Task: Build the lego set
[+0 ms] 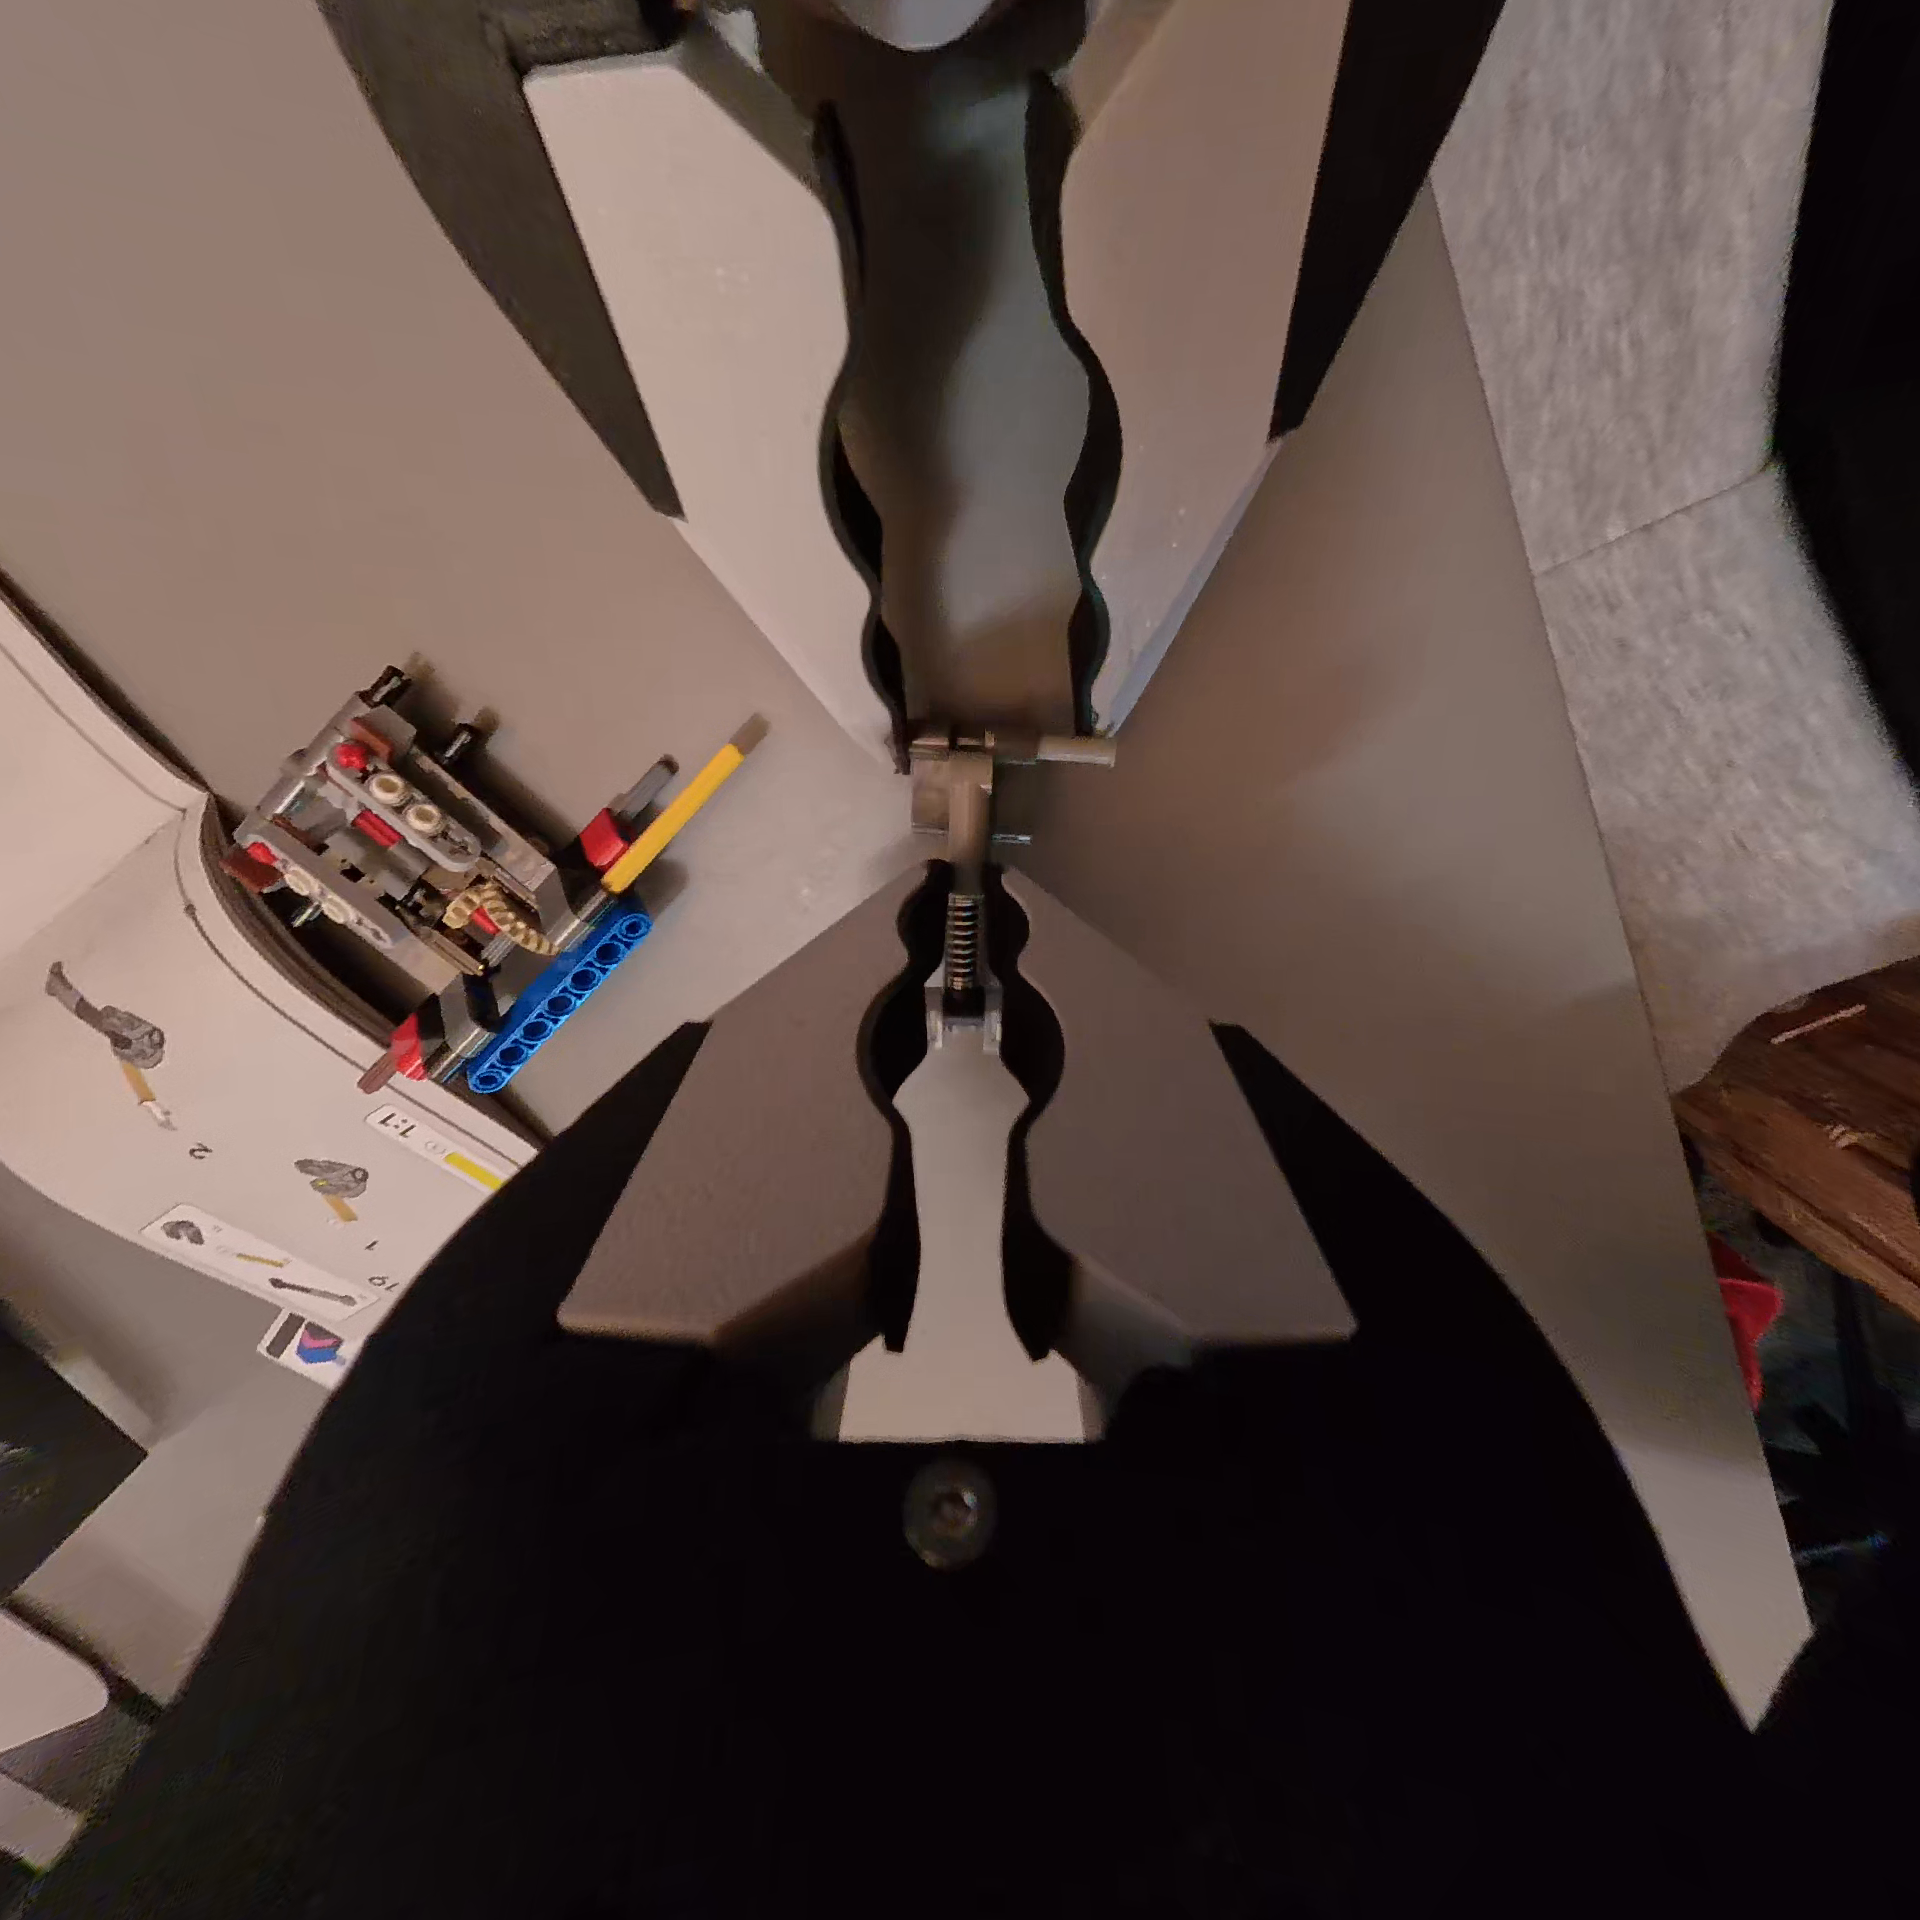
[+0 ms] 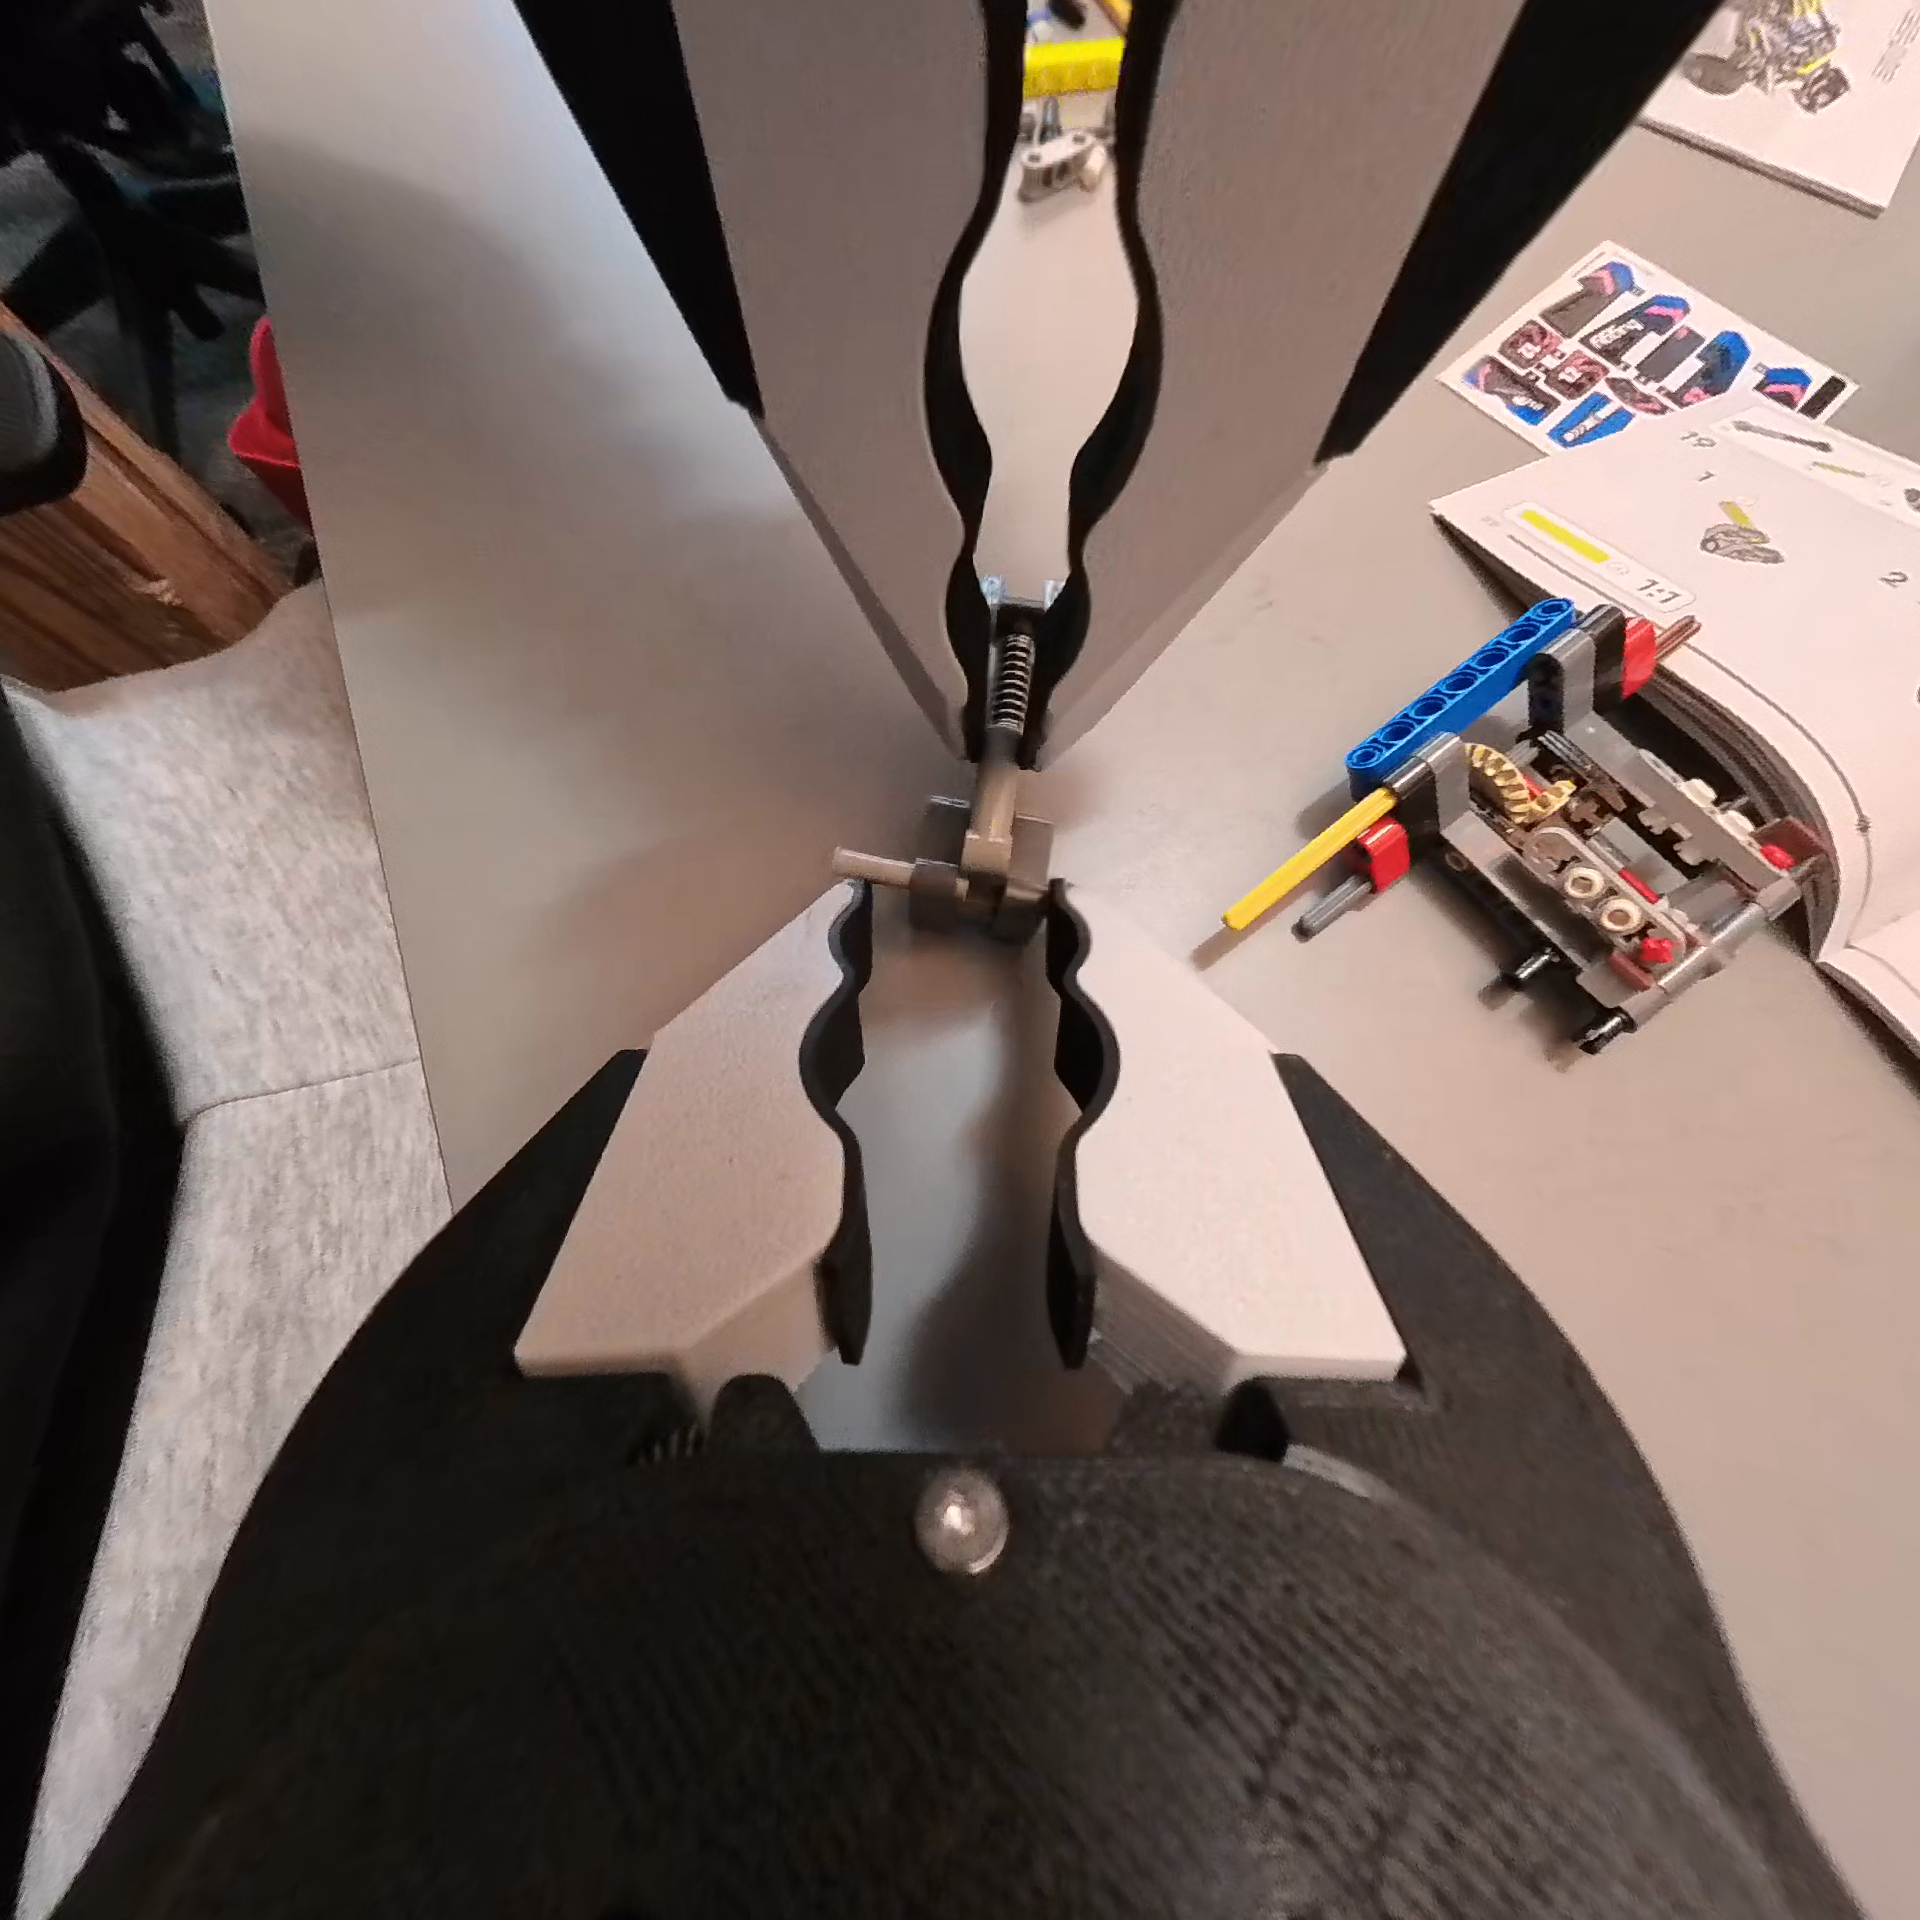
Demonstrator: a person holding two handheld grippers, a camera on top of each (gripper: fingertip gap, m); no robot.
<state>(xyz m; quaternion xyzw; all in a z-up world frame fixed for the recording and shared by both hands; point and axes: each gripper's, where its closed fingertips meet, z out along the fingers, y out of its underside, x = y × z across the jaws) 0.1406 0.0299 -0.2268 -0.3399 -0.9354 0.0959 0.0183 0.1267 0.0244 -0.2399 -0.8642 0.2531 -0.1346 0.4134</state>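
Note:
My left gripper (image 1: 961,883) is shut on a small grey shock absorber with a black spring (image 1: 964,940). My right gripper (image 2: 956,904) is shut on a dark grey connector block with a pin sticking out sideways (image 2: 977,883). The two grippers face each other tip to tip above the grey table (image 2: 1455,1247). The shock absorber's rod end (image 2: 992,821) touches the connector (image 1: 951,774). The part-built model with a blue beam, a yellow axle and a tan gear (image 2: 1590,842) lies on the table to the side, also in the left wrist view (image 1: 436,873).
An open instruction booklet (image 2: 1766,540) lies under the model's far edge, with a sticker sheet (image 2: 1642,353) beyond it. Loose parts (image 2: 1060,166) lie behind the left gripper. The table edge runs past grey fabric (image 2: 208,935) and a wooden object (image 2: 104,540). Only a small space, under 4 cm, lies between the two pairs of fingers.

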